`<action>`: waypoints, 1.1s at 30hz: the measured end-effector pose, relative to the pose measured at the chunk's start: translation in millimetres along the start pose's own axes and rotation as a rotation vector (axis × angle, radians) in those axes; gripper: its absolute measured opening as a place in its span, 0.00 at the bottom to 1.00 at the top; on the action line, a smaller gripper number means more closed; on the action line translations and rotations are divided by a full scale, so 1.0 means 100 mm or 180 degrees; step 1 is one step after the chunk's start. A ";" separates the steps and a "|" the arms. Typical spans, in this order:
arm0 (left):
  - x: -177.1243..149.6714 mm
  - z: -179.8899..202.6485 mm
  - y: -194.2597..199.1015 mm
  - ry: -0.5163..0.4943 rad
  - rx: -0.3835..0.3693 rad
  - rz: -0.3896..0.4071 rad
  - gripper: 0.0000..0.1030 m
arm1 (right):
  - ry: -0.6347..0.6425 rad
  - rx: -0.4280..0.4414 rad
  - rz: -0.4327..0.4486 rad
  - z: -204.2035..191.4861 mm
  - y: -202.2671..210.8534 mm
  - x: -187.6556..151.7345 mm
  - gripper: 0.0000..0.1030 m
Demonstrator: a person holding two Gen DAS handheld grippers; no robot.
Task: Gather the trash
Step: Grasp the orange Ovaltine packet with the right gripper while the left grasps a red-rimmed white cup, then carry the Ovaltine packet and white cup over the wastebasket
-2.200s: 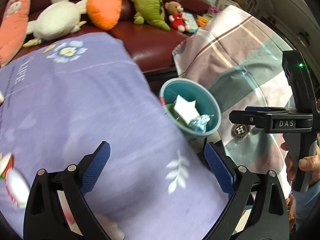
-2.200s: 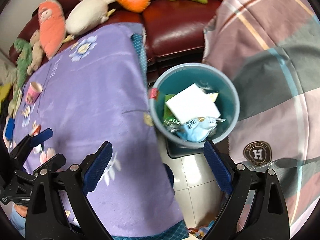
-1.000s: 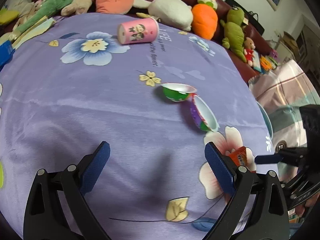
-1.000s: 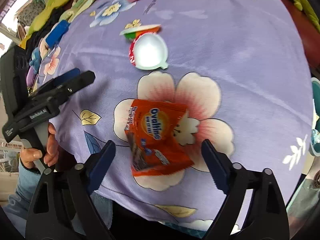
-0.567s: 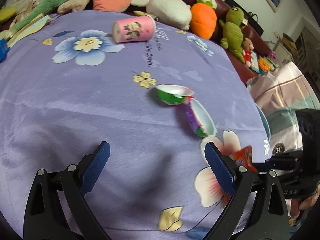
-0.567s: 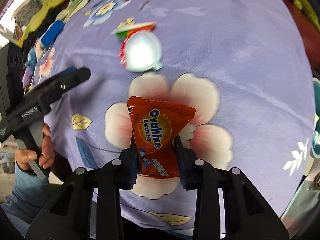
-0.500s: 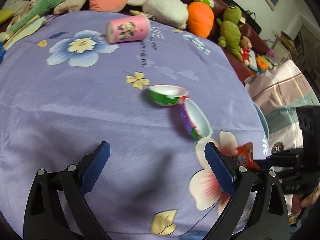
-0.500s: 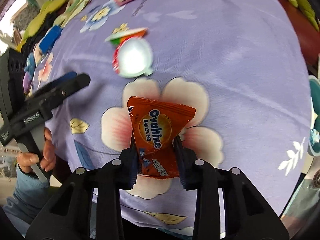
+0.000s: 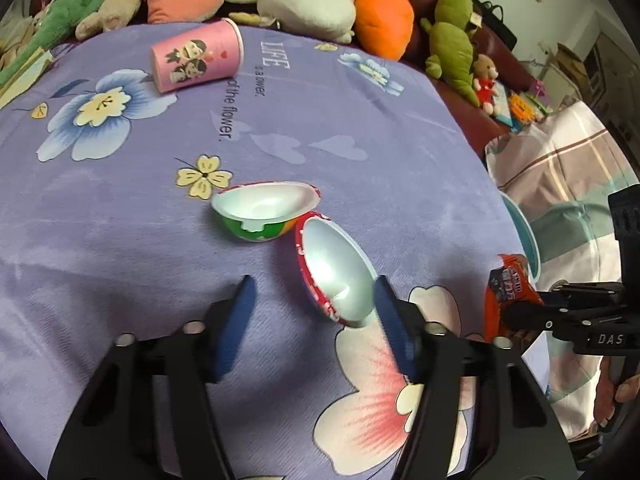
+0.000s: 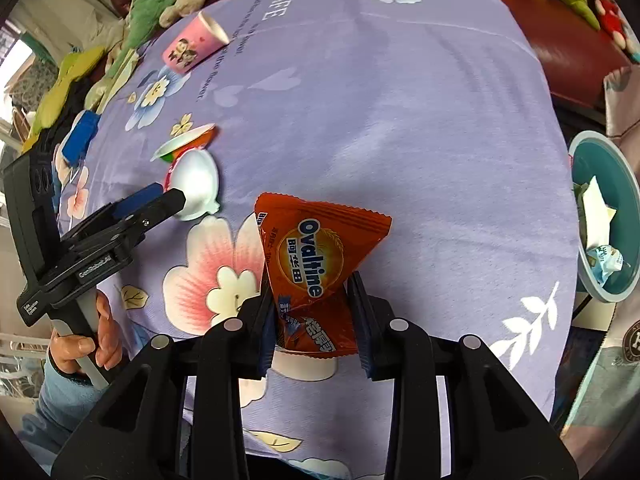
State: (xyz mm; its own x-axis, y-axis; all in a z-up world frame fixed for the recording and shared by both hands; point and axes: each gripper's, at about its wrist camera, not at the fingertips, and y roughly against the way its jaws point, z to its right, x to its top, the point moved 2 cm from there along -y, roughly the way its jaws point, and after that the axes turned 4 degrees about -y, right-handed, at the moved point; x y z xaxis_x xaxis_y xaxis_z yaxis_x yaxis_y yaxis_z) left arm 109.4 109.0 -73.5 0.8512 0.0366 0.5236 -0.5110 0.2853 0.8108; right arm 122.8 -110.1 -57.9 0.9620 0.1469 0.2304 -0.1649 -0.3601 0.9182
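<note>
My right gripper (image 10: pixel 314 308) is shut on an orange Ovaltine packet (image 10: pixel 316 260) and holds it above the purple flowered cloth (image 10: pixel 380 120). The packet also shows in the left wrist view (image 9: pixel 506 296). My left gripper (image 9: pixel 312 316) is open, its fingers partly closed around a red-rimmed white plastic shell (image 9: pixel 334 272) that lies tilted on the cloth. A second shell, green and white (image 9: pixel 264 210), lies just behind it. The teal trash bin (image 10: pixel 604 216) holding wrappers stands off the cloth's right edge.
A pink paper cup (image 9: pixel 198 56) lies on its side at the back of the cloth. Plush toys (image 9: pixel 316 4) line the dark red sofa behind. A plaid blanket (image 9: pixel 568 184) lies to the right. A blue object (image 10: pixel 82 136) lies at the cloth's left edge.
My right gripper closed on the Ovaltine packet and lifted it off the cloth. My left gripper moved forward to the red-rimmed shell and its fingers narrowed around it.
</note>
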 end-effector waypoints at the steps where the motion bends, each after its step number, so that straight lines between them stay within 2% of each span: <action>1: 0.01 0.02 -0.03 -0.0002 -0.0005 -0.0023 0.56 | -0.0022 0.0009 0.0010 0.04 0.00 0.01 0.30; 3: 0.01 0.05 -0.07 -0.0014 0.0016 -0.0043 0.56 | -0.0055 0.0027 0.0012 0.11 -0.01 0.03 0.30; 5: 0.02 0.09 -0.12 -0.0047 0.0052 -0.0065 0.49 | -0.0088 0.0041 0.0009 0.16 -0.02 0.04 0.30; 6: 0.02 0.11 -0.15 -0.0054 0.0064 -0.0089 0.38 | -0.0098 0.0042 0.0009 0.18 -0.03 0.04 0.30; 8: 0.02 0.14 -0.19 -0.0068 0.0081 -0.0116 0.31 | -0.0131 0.0051 0.0011 0.25 -0.03 0.05 0.30; 10: 0.01 0.17 -0.22 -0.0094 0.0126 -0.0124 0.10 | -0.0169 0.0062 0.0023 0.32 -0.02 0.05 0.30; 11: 0.01 0.19 -0.23 -0.0096 0.0136 -0.0122 0.07 | -0.0189 0.0067 0.0033 0.36 -0.02 0.06 0.30; 14: 0.01 0.32 -0.20 -0.0215 0.0241 -0.0060 0.07 | -0.0249 0.0080 0.0071 0.48 0.01 0.07 0.30; 18: 0.04 0.52 -0.18 -0.0364 0.0264 -0.0052 0.07 | -0.0344 0.0104 0.0117 0.66 0.04 0.09 0.30; 27: 0.22 1.02 -0.23 -0.0585 0.0147 -0.0094 0.07 | -0.0583 0.0162 0.0299 1.13 0.25 0.13 0.30; 33: 0.39 1.50 -0.36 -0.0833 0.0047 -0.0109 0.07 | -0.0778 0.0177 0.0449 1.54 0.44 0.12 0.30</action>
State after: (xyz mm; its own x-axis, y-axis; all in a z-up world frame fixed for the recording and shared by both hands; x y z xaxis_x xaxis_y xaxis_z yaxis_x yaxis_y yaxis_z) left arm 142.9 -43.6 -42.9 0.8090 -0.2224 0.5441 -0.4858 0.2681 0.8319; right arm 160.6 -265.8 -63.7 0.9555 -0.1324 0.2637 -0.2950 -0.4120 0.8621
